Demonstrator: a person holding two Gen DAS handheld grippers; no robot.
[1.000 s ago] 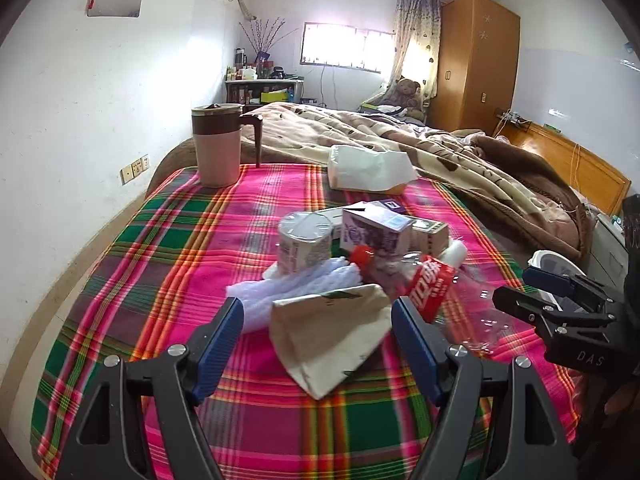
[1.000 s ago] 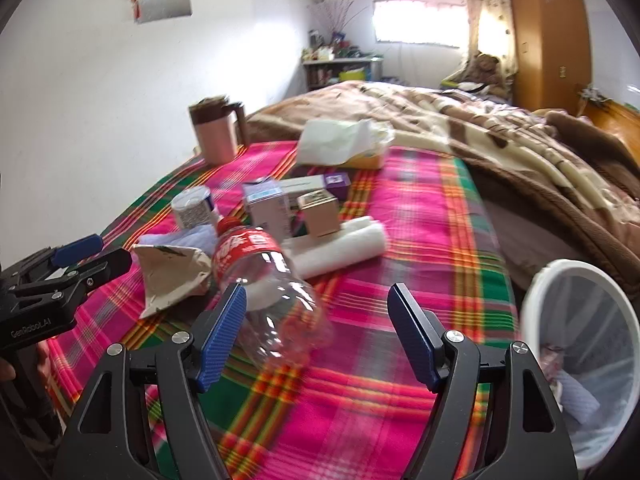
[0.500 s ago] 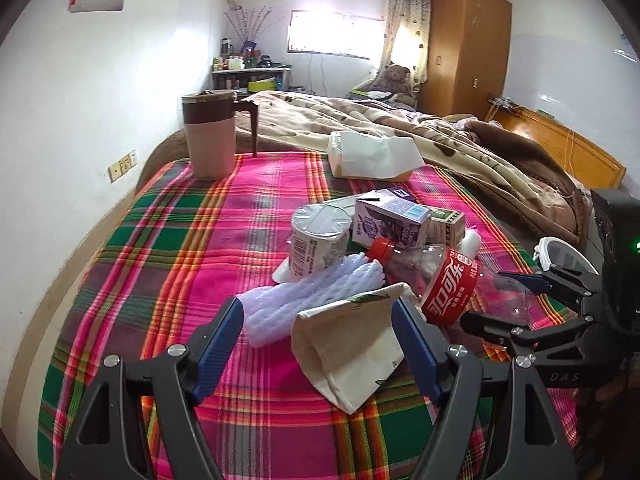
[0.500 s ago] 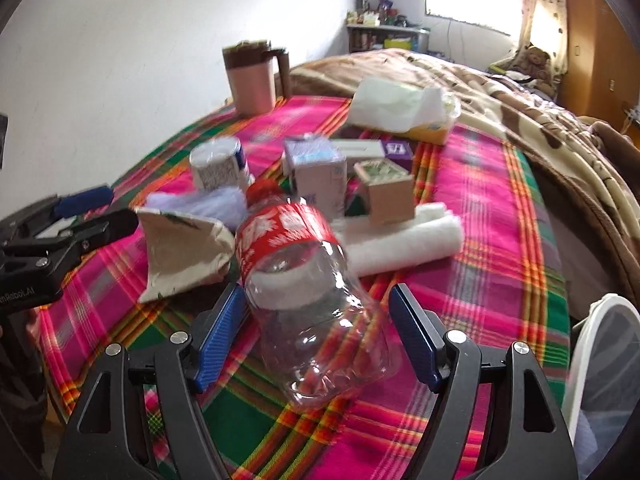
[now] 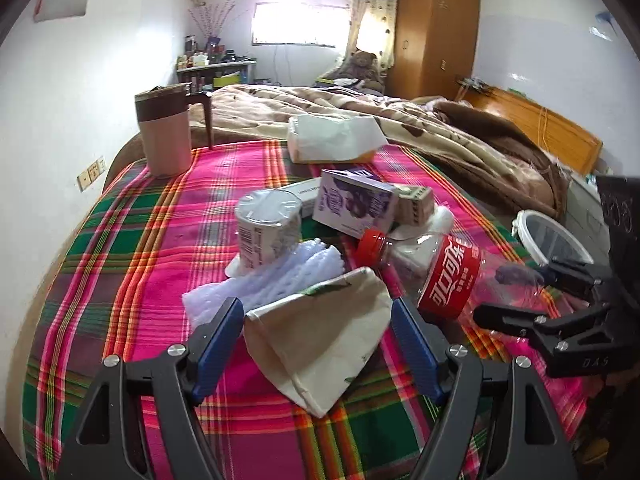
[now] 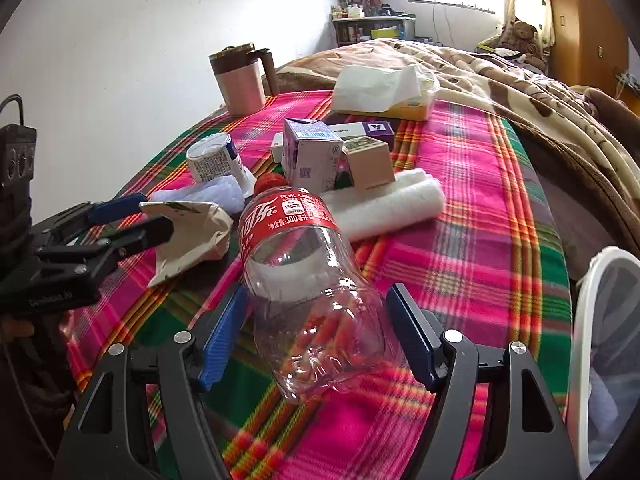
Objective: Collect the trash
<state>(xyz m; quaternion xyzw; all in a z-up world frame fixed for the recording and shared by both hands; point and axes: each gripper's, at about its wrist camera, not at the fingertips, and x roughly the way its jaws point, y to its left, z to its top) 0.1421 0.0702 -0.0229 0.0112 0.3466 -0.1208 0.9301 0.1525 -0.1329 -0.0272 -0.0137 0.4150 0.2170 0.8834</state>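
A pile of trash lies on the plaid cloth [image 5: 120, 240]. My left gripper [image 5: 316, 336] is open, and a crumpled beige paper bag [image 5: 320, 344] lies between its blue pads, which do not press it. My right gripper [image 6: 318, 328] straddles the base of an empty clear cola bottle [image 6: 304, 280] with a red label. Its jaws are closing, with a small gap still on each side. Behind these sit a yogurt cup [image 5: 268, 232], a purple carton [image 5: 352, 208], a small brown box [image 6: 368, 160], white foam netting [image 5: 272, 284] and a white roll [image 6: 384, 208].
A white-rimmed mesh bin [image 6: 584, 300] stands off the cloth's right edge. A pink lidded mug [image 5: 164, 136] and a tissue box [image 5: 332, 140] sit at the far end, with a brown blanket [image 5: 440, 140] behind. The white wall runs along the left.
My right gripper has come forward so the bottle's base now lies between its pads. My left gripper has edged forward and down around the paper bag.
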